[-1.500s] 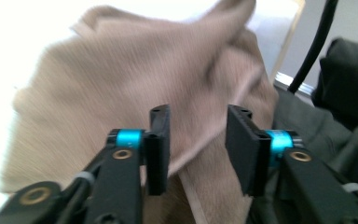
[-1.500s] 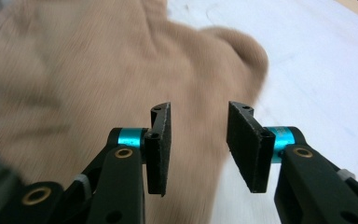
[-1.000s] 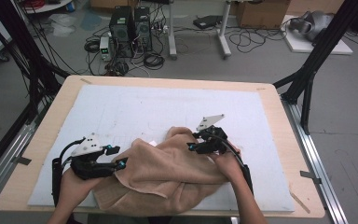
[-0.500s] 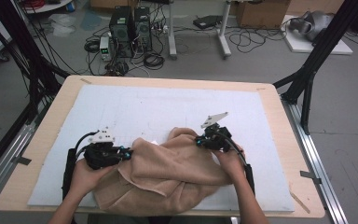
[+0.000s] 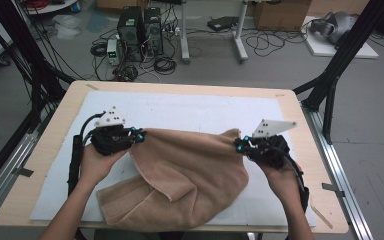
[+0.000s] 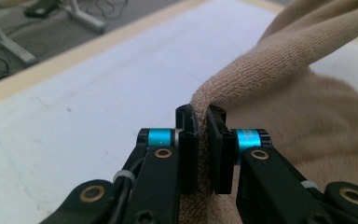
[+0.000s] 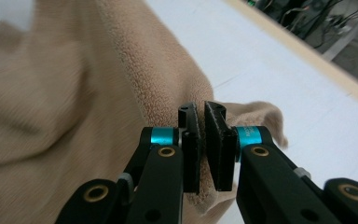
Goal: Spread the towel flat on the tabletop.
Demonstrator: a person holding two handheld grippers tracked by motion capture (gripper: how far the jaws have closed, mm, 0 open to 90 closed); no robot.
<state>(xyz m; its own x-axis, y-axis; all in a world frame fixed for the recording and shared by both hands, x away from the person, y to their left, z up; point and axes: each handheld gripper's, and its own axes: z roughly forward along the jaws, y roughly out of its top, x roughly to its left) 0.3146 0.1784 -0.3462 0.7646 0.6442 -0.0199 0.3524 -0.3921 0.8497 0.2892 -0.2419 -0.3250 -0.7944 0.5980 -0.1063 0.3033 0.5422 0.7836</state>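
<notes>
Both grippers are clamped on the towel (image 5: pixel 190 170) now: the left gripper (image 5: pixel 139 135) pinches one edge, the right gripper (image 5: pixel 240 145) the other. The top edge is stretched taut between them, the rest draping onto the white mat (image 5: pixel 190 112) on the desk (image 5: pixel 45 150).

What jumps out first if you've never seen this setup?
A tan towel stretched across the white mat, its upper edge lifted between two hand-held tools. The left gripper pinches one corner, the right gripper the other, while the towel's lower part lies crumpled near the table's front edge.
</notes>
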